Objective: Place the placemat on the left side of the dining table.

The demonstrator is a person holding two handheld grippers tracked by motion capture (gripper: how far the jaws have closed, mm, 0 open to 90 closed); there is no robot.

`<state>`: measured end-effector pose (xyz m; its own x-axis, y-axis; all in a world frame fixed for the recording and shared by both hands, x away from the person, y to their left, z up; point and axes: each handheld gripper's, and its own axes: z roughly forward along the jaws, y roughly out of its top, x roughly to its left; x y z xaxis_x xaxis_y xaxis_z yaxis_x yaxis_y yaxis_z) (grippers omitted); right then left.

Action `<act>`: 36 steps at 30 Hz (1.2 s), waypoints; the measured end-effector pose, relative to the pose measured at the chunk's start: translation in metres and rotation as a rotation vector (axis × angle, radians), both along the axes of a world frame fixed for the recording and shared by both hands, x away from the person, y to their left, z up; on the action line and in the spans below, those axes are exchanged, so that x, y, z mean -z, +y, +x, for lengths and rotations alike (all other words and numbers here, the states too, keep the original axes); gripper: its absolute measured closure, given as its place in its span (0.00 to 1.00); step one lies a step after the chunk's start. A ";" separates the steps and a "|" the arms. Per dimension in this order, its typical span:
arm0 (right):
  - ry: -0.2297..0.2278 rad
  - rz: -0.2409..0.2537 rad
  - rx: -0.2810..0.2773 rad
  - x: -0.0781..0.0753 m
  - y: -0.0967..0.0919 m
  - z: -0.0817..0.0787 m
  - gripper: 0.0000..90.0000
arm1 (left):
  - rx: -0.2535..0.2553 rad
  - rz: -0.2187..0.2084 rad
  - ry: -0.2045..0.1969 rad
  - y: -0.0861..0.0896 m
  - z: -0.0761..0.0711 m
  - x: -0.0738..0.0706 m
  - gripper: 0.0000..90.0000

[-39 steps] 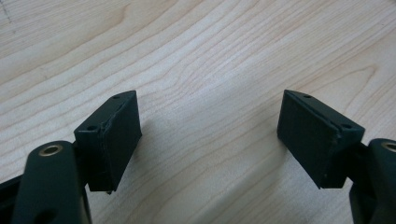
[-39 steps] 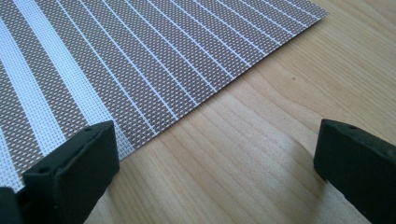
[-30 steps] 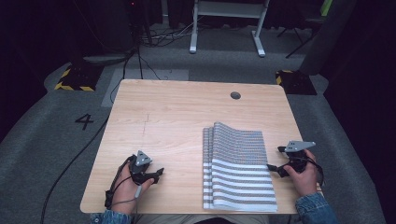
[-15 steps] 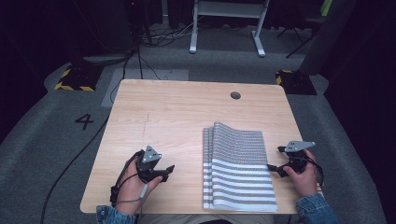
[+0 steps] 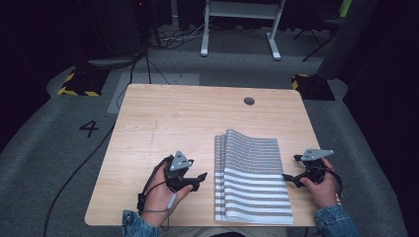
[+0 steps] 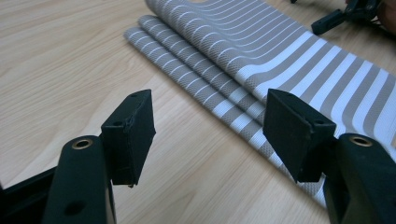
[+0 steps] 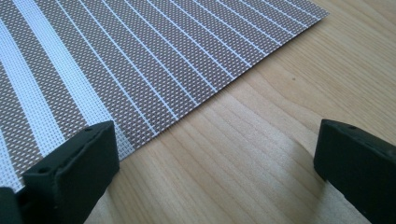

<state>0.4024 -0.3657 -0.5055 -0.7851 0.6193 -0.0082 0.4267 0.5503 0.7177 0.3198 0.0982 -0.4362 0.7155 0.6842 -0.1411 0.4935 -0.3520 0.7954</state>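
Grey-and-white striped woven placemats [image 5: 252,180], stacked, front right of light wooden table [image 5: 163,118]. Left gripper [image 5: 195,178] and right gripper [image 5: 291,174]: jaws wide, empty, flanking stack. Risk: pinching several layers together; stack skews.

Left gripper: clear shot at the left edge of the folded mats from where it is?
Probably yes. The left gripper is open, with nothing between its fingers, and it points at the stepped left edge of the mats. Bare table lies between them, and the right gripper sits at the opposite edge.
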 end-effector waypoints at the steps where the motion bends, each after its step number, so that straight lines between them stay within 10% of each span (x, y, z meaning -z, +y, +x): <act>1: 0.000 0.000 0.000 0.000 0.000 0.000 0.00 | 0.000 0.000 0.000 0.000 0.000 0.000 0.38; 23: 0.006 0.005 0.005 0.000 0.000 0.000 0.01 | 0.200 -0.029 0.150 -0.070 0.025 0.047 0.36; 36: 0.005 0.004 0.010 0.000 0.000 0.000 0.01 | 0.235 -0.003 0.145 -0.085 0.025 0.048 0.36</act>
